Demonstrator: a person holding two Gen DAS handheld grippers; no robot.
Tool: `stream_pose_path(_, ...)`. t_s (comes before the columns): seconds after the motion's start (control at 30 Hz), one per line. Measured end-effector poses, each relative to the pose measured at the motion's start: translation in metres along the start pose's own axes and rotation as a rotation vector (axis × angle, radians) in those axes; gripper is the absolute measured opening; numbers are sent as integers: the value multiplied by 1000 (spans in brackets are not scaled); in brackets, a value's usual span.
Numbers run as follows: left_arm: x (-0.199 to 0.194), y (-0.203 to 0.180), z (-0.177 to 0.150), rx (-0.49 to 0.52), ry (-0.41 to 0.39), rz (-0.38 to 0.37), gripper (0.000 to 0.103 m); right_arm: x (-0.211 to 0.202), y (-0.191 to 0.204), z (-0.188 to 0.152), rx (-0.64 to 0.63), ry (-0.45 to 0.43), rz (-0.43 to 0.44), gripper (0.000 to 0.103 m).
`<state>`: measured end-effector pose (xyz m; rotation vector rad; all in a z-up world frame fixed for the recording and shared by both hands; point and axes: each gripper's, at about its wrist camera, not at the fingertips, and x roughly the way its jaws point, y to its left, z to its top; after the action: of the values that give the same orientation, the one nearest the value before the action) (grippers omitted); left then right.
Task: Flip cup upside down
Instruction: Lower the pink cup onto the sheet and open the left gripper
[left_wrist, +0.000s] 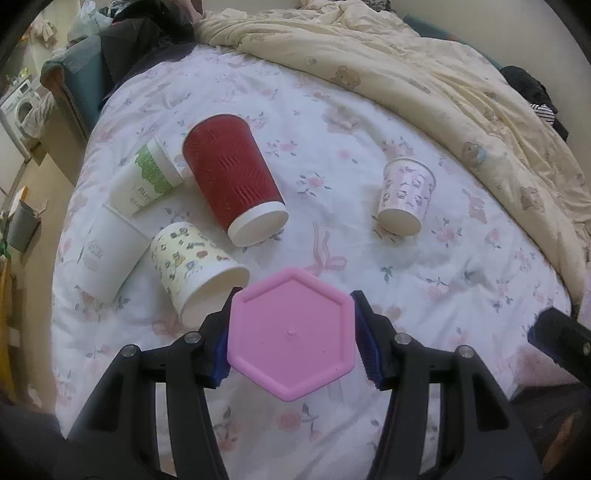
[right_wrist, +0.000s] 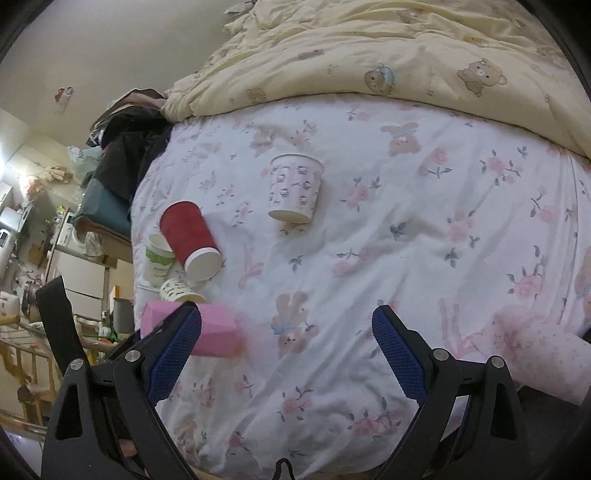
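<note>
My left gripper (left_wrist: 291, 332) is shut on a pink hexagonal cup (left_wrist: 290, 334), whose flat base faces the camera, held above the bed. The same pink cup (right_wrist: 218, 330) shows at the lower left in the right wrist view, partly behind my right gripper's left finger. My right gripper (right_wrist: 286, 354) is open and empty above the flowered sheet. Its dark tip shows at the right edge of the left wrist view (left_wrist: 561, 332).
Several paper cups stand upside down on the flowered sheet (left_wrist: 406, 258): a red one (left_wrist: 232, 177), a green-and-white one (left_wrist: 147, 177), a white one (left_wrist: 110, 254), a yellow patterned one (left_wrist: 192, 269) and a pink patterned one (left_wrist: 406, 195). A cream duvet (left_wrist: 424, 66) lies behind.
</note>
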<state>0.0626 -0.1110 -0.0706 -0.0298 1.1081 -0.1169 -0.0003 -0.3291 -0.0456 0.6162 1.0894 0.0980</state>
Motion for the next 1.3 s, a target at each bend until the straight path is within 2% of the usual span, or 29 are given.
stream_pose_path(0.2, 18, -5, 7, 20, -17, 55, 52, 4, -5, 3, 22, 22, 8, 96)
stream_pose_path(0.43, 41, 0, 4, 9, 34, 77, 52, 9, -1, 1, 13, 44, 14, 96)
stream_pose_path(1.0, 41, -7, 0, 59, 7, 91, 53, 13, 3, -1, -2, 62, 9, 96)
stream_pose_path(1.07, 41, -5, 1, 55, 18, 90, 65, 14, 4, -2, -9, 63, 7, 96)
stream_pose_path(1.1, 40, -3, 1, 41, 13, 95, 77, 14, 5, -3, -12, 65, 7, 96)
stream_pose_path(1.13, 38, -1, 1, 32, 4, 90, 85, 14, 7, -3, -19, 67, 8, 96)
stream_pose_path(1.2, 32, -1, 1, 33, -18, 85, 91, 13, 9, -4, -32, 65, 7, 96)
stream_pose_path(1.3, 26, -2, 2, 52, -22, 86, 92, 12, 12, -5, -47, 55, 4, 96)
